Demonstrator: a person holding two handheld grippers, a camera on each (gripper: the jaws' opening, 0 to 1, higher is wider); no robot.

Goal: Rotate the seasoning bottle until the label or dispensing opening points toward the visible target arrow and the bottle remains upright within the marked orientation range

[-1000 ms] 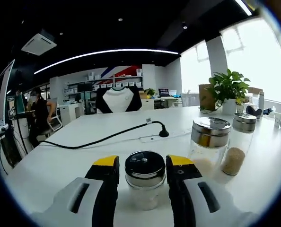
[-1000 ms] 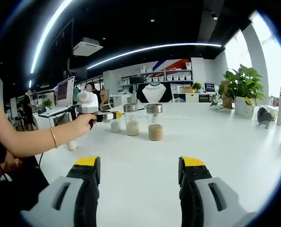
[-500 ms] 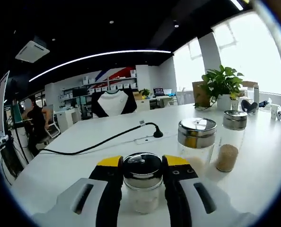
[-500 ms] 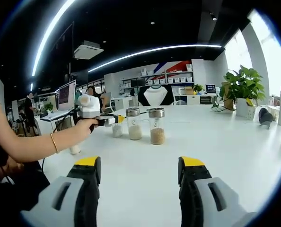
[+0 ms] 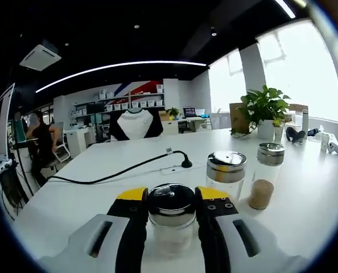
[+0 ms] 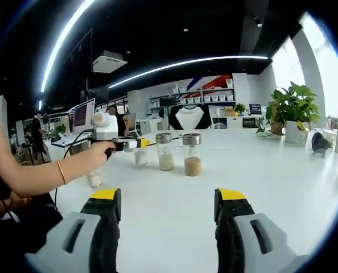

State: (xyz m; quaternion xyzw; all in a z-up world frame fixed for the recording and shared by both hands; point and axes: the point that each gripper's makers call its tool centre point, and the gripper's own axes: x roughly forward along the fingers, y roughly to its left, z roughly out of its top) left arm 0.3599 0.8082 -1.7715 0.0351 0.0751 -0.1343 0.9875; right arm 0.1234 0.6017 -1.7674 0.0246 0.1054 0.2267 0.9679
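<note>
In the left gripper view, a small glass seasoning bottle with a shiny dark cap stands upright on the white table. My left gripper is shut on it just under the cap, yellow-tipped jaws pressing both sides. In the right gripper view a hand holds that left gripper over the same small bottle at the table's left. My right gripper stands open low over the bare tabletop with nothing between its jaws. I cannot make out an arrow mark.
Two taller silver-capped jars stand right of the gripped bottle: one with pale contents, one with brown granules. A black cable crosses the table behind. A potted plant sits far right; a small white object lies under the arm.
The left jaws closed from a gap onto the bottle's neck and hold it. The left view has drawn back a little from the two jars. The right gripper stays open.
</note>
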